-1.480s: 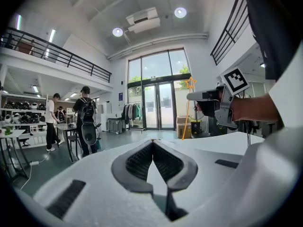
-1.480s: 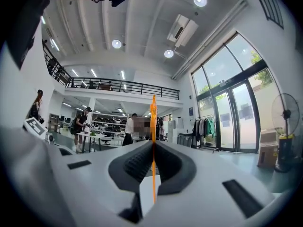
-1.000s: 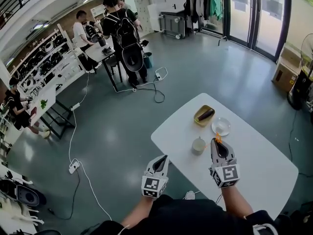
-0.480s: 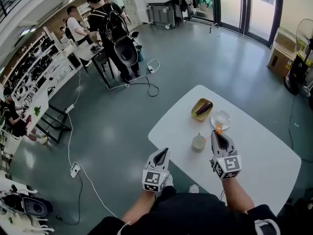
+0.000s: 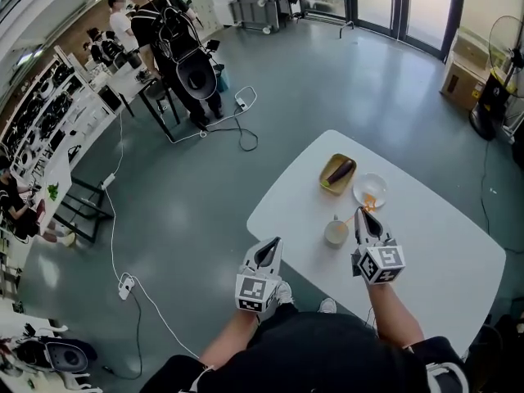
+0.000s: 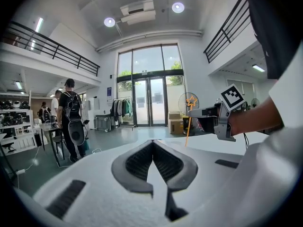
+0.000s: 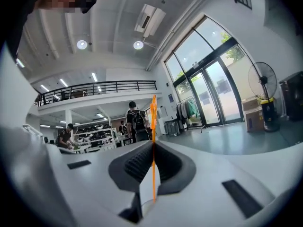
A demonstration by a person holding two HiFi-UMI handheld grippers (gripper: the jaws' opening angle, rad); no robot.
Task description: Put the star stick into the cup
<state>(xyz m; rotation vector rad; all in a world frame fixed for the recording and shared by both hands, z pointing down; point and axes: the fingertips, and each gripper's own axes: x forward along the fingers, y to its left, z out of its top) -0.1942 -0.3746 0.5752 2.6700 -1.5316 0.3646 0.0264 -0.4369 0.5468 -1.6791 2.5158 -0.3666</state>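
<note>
The orange star stick (image 5: 366, 205) stands upright in my right gripper (image 5: 361, 217), which is shut on its thin shaft. In the right gripper view the stick (image 7: 154, 126) runs straight up between the closed pads (image 7: 137, 162). The pale cup (image 5: 336, 232) stands on the white table (image 5: 442, 260), just left of that gripper and apart from it. My left gripper (image 5: 270, 249) hangs shut and empty off the table's left edge, above the floor. From the left gripper (image 6: 152, 143) view the star (image 6: 191, 100) tops the stick in the right gripper (image 6: 201, 112).
A yellow tray (image 5: 325, 183) with an eggplant (image 5: 340, 170) and a clear glass plate (image 5: 370, 190) lie beyond the cup. Cables (image 5: 244, 133) trail over the grey floor. People (image 5: 168, 23) stand by desks at the far left. A fan (image 5: 501, 51) and box (image 5: 457, 79) are far right.
My right gripper with the stick has edged away from me, so the star now sits near the glass plate. The left gripper has hardly moved. The head view has tilted.
</note>
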